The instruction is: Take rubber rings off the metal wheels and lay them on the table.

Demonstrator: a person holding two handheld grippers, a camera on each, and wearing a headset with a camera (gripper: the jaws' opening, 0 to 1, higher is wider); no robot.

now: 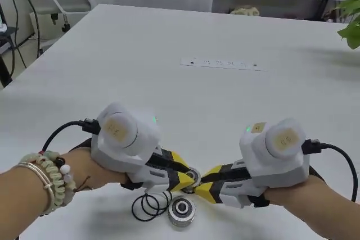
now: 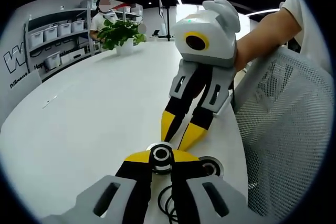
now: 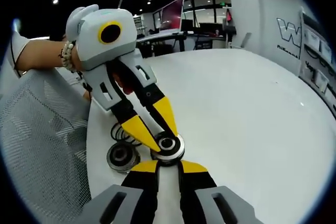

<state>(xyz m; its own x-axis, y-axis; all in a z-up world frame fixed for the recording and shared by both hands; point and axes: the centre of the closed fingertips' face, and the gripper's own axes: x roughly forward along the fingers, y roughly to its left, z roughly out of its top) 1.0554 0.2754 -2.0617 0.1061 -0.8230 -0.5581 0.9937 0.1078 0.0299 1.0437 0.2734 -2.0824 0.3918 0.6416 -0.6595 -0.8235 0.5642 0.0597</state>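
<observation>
Left gripper (image 2: 160,156): jaws clamped on 1 metal wheel (image 3: 168,145). Right gripper (image 3: 169,167): jaws narrow, tips at that wheel's rim. On table (image 1: 169,71) nearby: 1 second wheel (image 1: 181,209), loose rubber rings (image 1: 149,203) touching it.

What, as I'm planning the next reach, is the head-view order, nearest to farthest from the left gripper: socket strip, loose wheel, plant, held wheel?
1. Held metal wheel, clamped by the left gripper.
2. Loose metal wheel, on the table close by, toward the person.
3. Socket strip, mid-table, ahead.
4. Plant, far right edge.
</observation>
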